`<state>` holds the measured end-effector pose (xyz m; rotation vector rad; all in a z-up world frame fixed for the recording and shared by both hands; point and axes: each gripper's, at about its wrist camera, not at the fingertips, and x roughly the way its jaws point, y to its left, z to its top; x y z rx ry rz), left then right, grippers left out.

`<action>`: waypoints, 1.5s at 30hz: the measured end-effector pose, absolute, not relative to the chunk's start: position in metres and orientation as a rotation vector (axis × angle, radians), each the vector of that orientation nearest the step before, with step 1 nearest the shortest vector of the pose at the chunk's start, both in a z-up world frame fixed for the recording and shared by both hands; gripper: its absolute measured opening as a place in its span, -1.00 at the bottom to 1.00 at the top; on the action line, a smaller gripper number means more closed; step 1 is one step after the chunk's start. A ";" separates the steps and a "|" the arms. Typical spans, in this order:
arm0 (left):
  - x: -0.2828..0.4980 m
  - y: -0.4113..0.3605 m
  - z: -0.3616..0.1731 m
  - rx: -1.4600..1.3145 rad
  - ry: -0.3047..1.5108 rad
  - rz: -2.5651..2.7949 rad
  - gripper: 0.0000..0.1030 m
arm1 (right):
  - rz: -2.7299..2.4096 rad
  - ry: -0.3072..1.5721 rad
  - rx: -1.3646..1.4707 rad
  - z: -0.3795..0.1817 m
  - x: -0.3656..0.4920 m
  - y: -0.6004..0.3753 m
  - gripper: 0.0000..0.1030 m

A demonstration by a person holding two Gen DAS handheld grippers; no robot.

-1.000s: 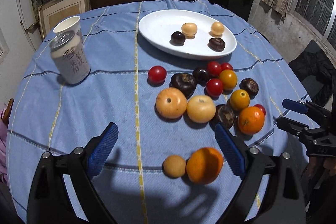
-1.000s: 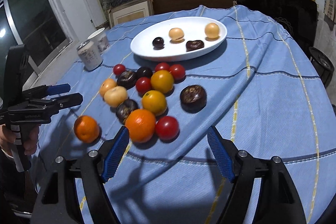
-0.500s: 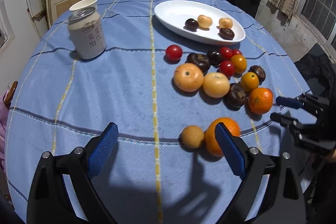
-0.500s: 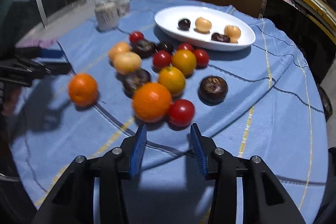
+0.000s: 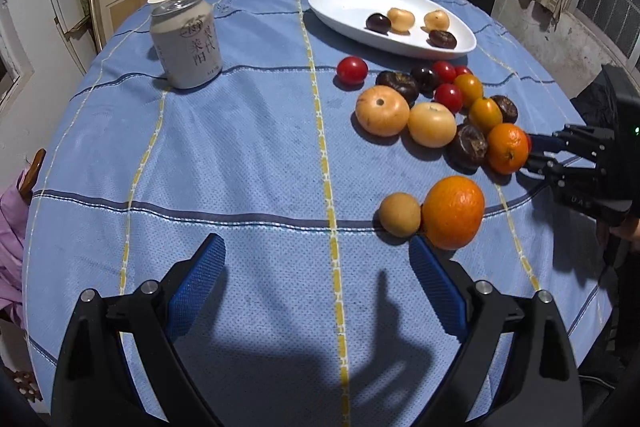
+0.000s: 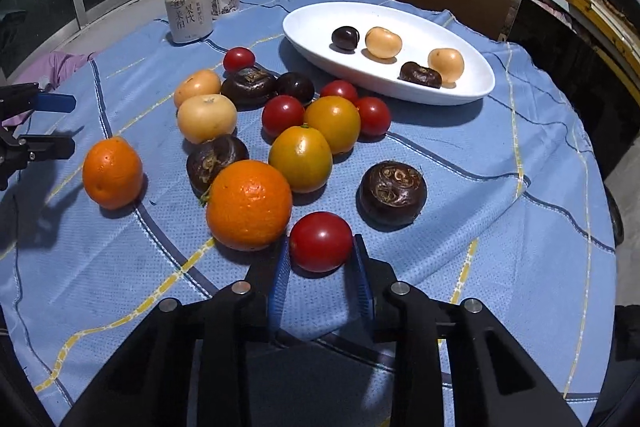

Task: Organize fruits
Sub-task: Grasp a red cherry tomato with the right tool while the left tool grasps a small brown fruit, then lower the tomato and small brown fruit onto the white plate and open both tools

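Your right tool [image 6: 320, 255] has narrowed from wide open and is closing on the red tomato [image 6: 321, 241] on the bench [image 6: 500, 247], and the white plate [image 6: 320, 27] lies straight ahead beyond the fruits, while your left tool [image 5: 316, 291] is wide open and empty.

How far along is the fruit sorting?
Early. Done: four pieces lie in the white oval plate, two dark and two pale orange. In hand: the right gripper is shut on a red cherry tomato at the near edge of the pile. The left gripper is open and empty near a large orange. Left: over a dozen fruits on the blue tablecloth.
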<state>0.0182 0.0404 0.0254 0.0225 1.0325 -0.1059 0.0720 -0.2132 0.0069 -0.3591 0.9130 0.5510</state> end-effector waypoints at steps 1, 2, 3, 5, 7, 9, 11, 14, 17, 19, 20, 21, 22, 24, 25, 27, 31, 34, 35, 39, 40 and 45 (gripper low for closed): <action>0.018 0.038 0.025 0.029 1.035 -0.113 0.77 | 0.551 0.913 -0.351 0.007 0.072 -0.214 -0.40; 0.018 0.037 0.024 0.034 1.038 -0.117 0.77 | 0.554 0.915 -0.335 0.007 0.072 -0.216 -0.40; 0.018 0.035 0.023 0.041 1.041 -0.121 0.77 | 0.554 0.916 -0.324 0.007 0.071 -0.218 -0.40; 0.018 0.032 0.022 0.053 1.046 -0.135 0.77 | 0.550 0.917 -0.302 0.008 0.069 -0.222 -0.40; 0.018 0.028 0.019 0.068 1.055 -0.146 0.77 | 0.547 0.918 -0.267 0.009 0.065 -0.228 -0.40; 0.019 0.023 0.015 0.086 1.065 -0.158 0.77 | 0.547 0.916 -0.246 0.009 0.062 -0.232 -0.40; 0.020 0.018 0.011 0.104 1.071 -0.175 0.77 | 0.547 0.912 -0.229 0.011 0.058 -0.234 -0.40; 0.024 0.012 0.006 0.128 1.073 -0.191 0.72 | 0.550 0.902 -0.210 0.016 0.052 -0.237 -0.40; 0.030 0.011 0.006 0.122 1.059 -0.210 0.68 | 0.558 0.890 -0.195 0.020 0.047 -0.238 -0.40; 0.033 0.010 0.006 0.127 1.045 -0.221 0.39 | 0.563 0.887 -0.191 0.022 0.045 -0.239 -0.40; 0.035 0.011 0.006 0.127 1.041 -0.236 0.20 | 0.566 0.886 -0.187 0.023 0.045 -0.238 -0.40; 0.038 0.010 0.003 0.117 1.055 -0.260 -0.19 | 0.569 0.885 -0.181 0.024 0.045 -0.238 -0.40; 0.041 0.010 0.002 0.118 1.050 -0.265 -0.23 | 0.571 0.885 -0.178 0.024 0.045 -0.238 -0.40; 0.042 0.008 0.001 0.136 1.042 -0.262 -0.23 | 0.570 0.885 -0.178 0.024 0.044 -0.238 -0.40; 0.043 0.006 0.001 0.141 1.038 -0.265 -0.22 | 0.571 0.884 -0.177 0.024 0.044 -0.237 -0.40; 0.046 0.004 0.001 0.146 1.031 -0.267 -0.23 | 0.574 0.885 -0.174 0.024 0.044 -0.237 -0.40; 0.052 0.004 0.001 0.119 1.033 -0.267 -0.25 | 0.576 0.886 -0.170 0.025 0.043 -0.237 -0.40; 0.051 0.004 0.001 0.125 1.022 -0.252 -0.46 | 0.577 0.886 -0.164 0.025 0.043 -0.238 -0.40; 0.050 0.006 0.001 0.121 1.023 -0.251 -0.46 | 0.575 0.886 -0.161 0.025 0.043 -0.238 -0.40; 0.047 0.005 0.006 0.116 1.024 -0.246 -0.46 | 0.574 0.887 -0.153 0.026 0.045 -0.240 -0.40; 0.046 0.004 0.010 0.117 1.015 -0.253 -0.46 | 0.575 0.886 -0.151 0.027 0.045 -0.240 -0.40; 0.047 0.003 0.026 0.096 0.999 -0.256 -0.46 | 0.584 0.881 -0.101 0.036 0.049 -0.244 -0.40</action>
